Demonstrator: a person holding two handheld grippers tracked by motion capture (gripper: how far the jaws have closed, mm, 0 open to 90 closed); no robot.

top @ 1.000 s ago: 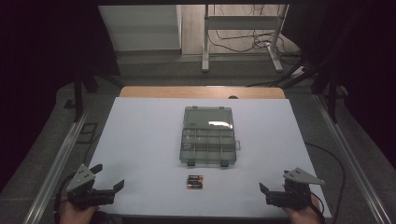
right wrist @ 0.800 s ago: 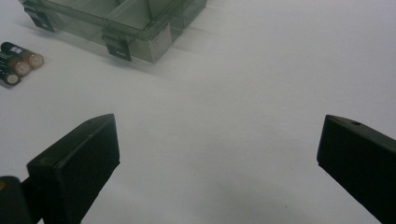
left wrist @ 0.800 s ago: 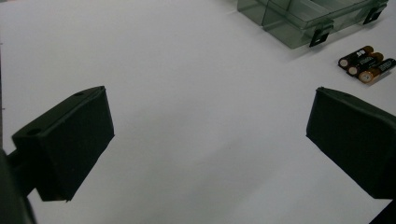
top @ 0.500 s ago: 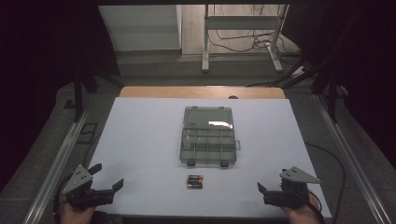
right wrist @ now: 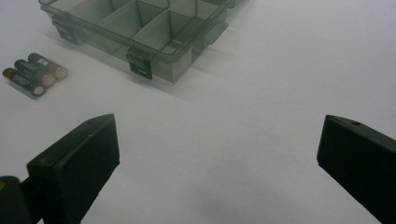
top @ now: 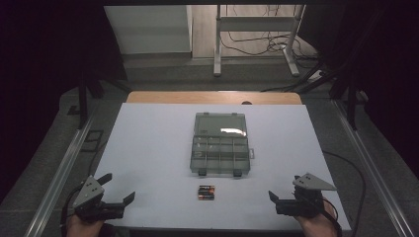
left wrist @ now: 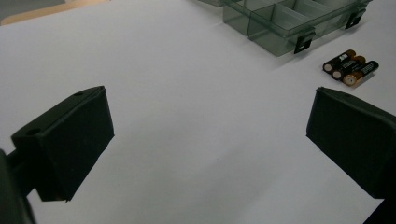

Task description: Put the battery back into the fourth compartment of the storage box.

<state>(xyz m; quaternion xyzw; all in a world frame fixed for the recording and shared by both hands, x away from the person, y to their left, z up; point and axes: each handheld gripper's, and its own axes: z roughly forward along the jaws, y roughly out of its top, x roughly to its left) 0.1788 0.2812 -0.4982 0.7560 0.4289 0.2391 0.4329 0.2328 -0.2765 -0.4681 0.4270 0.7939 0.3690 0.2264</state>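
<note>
The right gripper (top: 284, 201) is drawn slightly nearer the table's white top (top: 148, 148); both black grippers' jaws are spread wide, empty, the left gripper (top: 117, 192) well apart from the three black-and-copper cylindrical batteries (top: 206, 192).

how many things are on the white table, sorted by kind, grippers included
batteries: 3
clear compartment box, lid open: 1
grippers, left gripper and right gripper, jaws apart and empty: 2
total: 6

Tabletop (top: 148, 148): white, with a tan wooden far edge. Compartment box (top: 219, 148): translucent grey-green, black latches. Batteries (top: 206, 192): black with copper-gold ends. Both claws: left claw (top: 117, 190) and right claw (top: 272, 197), black.
</note>
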